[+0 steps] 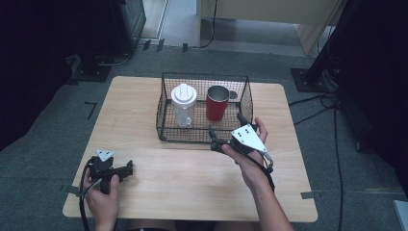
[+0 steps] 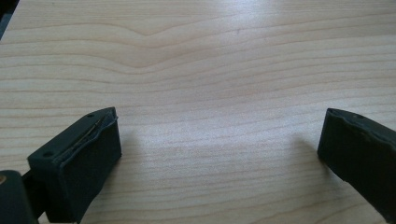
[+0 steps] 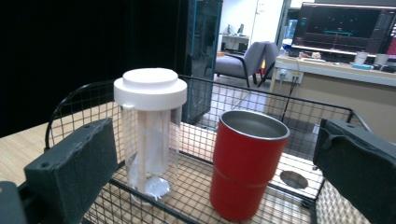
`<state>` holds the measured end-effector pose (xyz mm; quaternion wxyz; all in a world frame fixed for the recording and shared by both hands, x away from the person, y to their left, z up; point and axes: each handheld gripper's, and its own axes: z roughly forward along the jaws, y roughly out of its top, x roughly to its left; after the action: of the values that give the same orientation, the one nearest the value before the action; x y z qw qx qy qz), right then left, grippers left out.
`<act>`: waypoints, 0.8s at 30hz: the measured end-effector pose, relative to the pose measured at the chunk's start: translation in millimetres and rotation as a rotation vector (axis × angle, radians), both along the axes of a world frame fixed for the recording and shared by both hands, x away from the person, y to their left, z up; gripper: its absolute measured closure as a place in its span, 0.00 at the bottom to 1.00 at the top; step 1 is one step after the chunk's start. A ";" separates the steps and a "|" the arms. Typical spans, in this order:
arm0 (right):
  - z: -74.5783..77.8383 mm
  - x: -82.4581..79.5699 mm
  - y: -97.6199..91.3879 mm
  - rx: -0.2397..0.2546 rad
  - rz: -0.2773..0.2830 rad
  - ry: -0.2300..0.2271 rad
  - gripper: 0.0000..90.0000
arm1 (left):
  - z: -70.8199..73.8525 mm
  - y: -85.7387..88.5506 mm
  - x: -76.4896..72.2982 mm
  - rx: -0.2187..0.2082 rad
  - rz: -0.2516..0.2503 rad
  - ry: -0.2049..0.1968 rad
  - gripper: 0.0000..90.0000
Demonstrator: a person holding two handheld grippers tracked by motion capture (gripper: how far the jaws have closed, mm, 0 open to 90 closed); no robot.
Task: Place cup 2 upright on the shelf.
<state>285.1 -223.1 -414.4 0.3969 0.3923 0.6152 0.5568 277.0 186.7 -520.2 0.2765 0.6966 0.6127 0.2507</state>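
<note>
**A:** Your wooden table (image 1: 192,178) stands on grey carpet with dark stands round it, and a desk with a monitor lies far behind. What are you going for?

**B:** I judge the red cup (image 3: 247,170). It stands upright inside the black wire basket (image 1: 166,108) at the far middle of the table, on the basket's right half, its steel-lined mouth open and nothing in it that you can see.

**A:** And your right gripper (image 1: 226,131)?

**B:** It hovers at the basket's near right rim, jaws spread wide, holding nothing. The cup sits between them in the right gripper view, though nearer the right jaw, so shift a little that way. Lift over the near wire before you go in, and close on the cup's wall below the lip.

**A:** Anything to mind beside it?

**B:** The clear bottle (image 3: 149,140) with the white lid stands just to the cup's left, apart but close; something pale shows inside it, though you cannot tell what. Keep your left jaw off it.

**A:** Your left gripper (image 1: 129,168)?

**B:** Resting low at the near left of the table, jaws wide apart, nothing between them.
</note>
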 end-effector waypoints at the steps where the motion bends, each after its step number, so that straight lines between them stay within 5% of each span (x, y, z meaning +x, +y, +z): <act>1: -0.8 -1.6 -2.2 0.002 -0.004 0.000 0.00 | -0.1 0.0 0.0 0.000 0.000 -0.001 0.00; 24: -33.7 -24.8 -59.4 0.035 -0.125 0.041 0.00 | -0.1 -0.1 0.0 0.000 0.000 -0.002 0.00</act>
<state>260.3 -282.6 -448.1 0.4112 0.4481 0.5879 0.5334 277.0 186.6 -520.4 0.2771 0.6962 0.6127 0.2513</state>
